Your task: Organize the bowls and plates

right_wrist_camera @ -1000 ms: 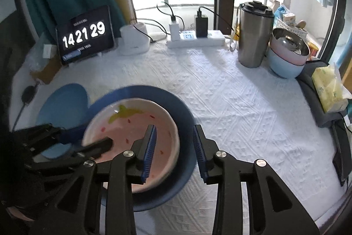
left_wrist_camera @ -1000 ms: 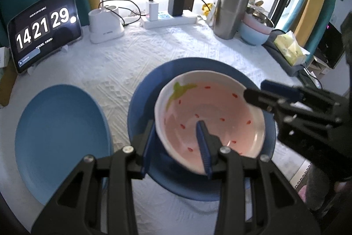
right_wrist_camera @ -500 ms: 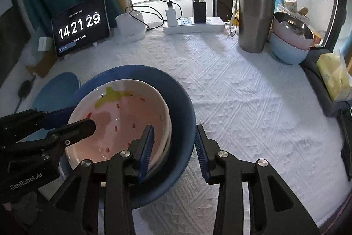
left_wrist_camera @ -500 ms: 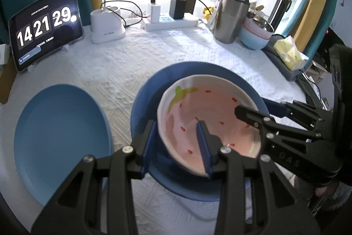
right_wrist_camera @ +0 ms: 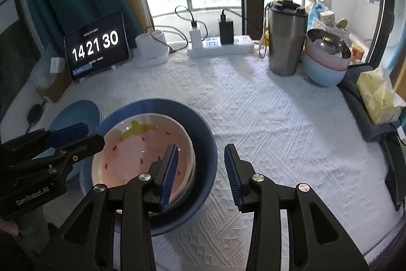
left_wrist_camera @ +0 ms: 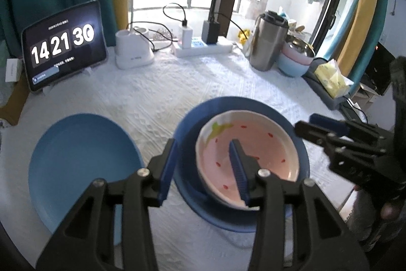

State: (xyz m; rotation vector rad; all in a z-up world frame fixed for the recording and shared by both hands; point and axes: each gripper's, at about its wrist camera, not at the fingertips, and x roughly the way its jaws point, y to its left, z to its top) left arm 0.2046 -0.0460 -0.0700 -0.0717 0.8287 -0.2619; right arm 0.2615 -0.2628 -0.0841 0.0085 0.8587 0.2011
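A pink strawberry-pattern bowl (left_wrist_camera: 250,149) sits in a dark blue bowl (left_wrist_camera: 190,128) on the white tablecloth; both also show in the right wrist view, the pink bowl (right_wrist_camera: 142,151) inside the dark blue bowl (right_wrist_camera: 205,141). My left gripper (left_wrist_camera: 203,168) is open, its jaws either side of the bowls' left rims. My right gripper (right_wrist_camera: 200,169) is open, straddling the right rims. A light blue plate (left_wrist_camera: 81,166) lies flat to the left, also seen in the right wrist view (right_wrist_camera: 76,113).
At the back stand a tablet clock (right_wrist_camera: 97,46), a white charger base (right_wrist_camera: 152,50), a power strip (right_wrist_camera: 220,47), a steel tumbler (right_wrist_camera: 286,40) and stacked pink and blue bowls (right_wrist_camera: 324,62). A tissue pack (right_wrist_camera: 378,95) lies at the right edge.
Both grippers rose and drew back slightly from the bowls. The right gripper's left jaw now sits over the pink bowl's inside. The bowls did not move.
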